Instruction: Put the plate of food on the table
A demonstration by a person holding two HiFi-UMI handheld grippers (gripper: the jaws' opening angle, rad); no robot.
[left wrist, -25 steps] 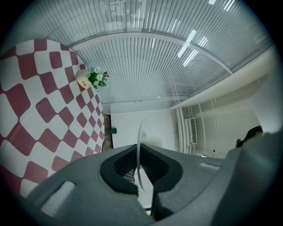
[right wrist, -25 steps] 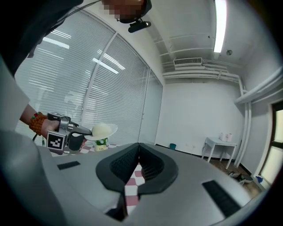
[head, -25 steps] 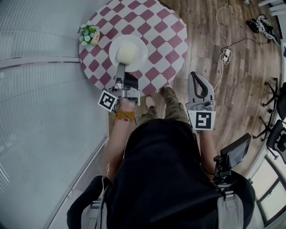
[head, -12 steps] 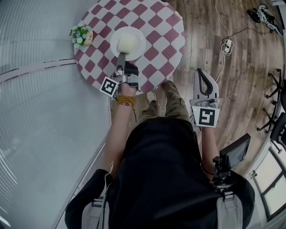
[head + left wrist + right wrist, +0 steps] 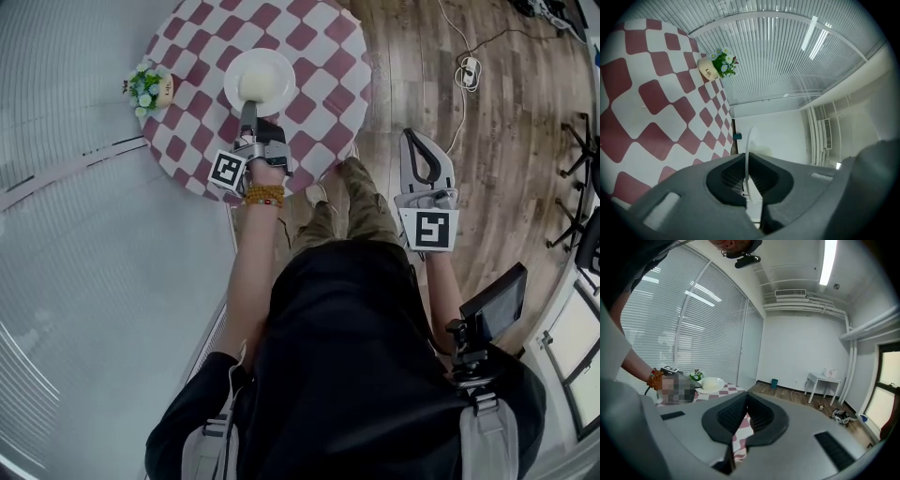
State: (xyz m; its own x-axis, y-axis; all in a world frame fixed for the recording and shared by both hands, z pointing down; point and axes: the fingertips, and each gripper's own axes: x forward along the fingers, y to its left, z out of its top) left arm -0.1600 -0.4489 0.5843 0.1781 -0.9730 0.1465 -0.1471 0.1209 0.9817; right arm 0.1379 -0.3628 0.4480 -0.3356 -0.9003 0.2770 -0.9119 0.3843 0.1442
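The left gripper (image 5: 248,106) is clamping the near rim of the plate (image 5: 262,73), its jaws drawn in to a thin slit on the white edge. In the left gripper view that edge is showing side-on between the pads. The plate is carrying a pale mound of food (image 5: 254,87) and is lying over the near-left part of the round table (image 5: 323,66), which is wearing red and white checks. Whether the plate's base is touching the table cannot be told. A flower pot (image 5: 148,87) is standing near the table's left edge, apart from the plate. A bead bracelet (image 5: 264,195) is sitting on the left wrist, just behind the gripper's marker cube (image 5: 226,170).

The right gripper (image 5: 413,141) is hanging off the table, over the wood floor (image 5: 511,141) and beside the person's right leg (image 5: 370,211). Its jaws are pressing together at the tips with nothing between them. A cable (image 5: 457,33) is trailing across the floor to a power strip (image 5: 466,67) beyond that gripper. In the right gripper view a small white side table (image 5: 826,378) is standing against the far wall
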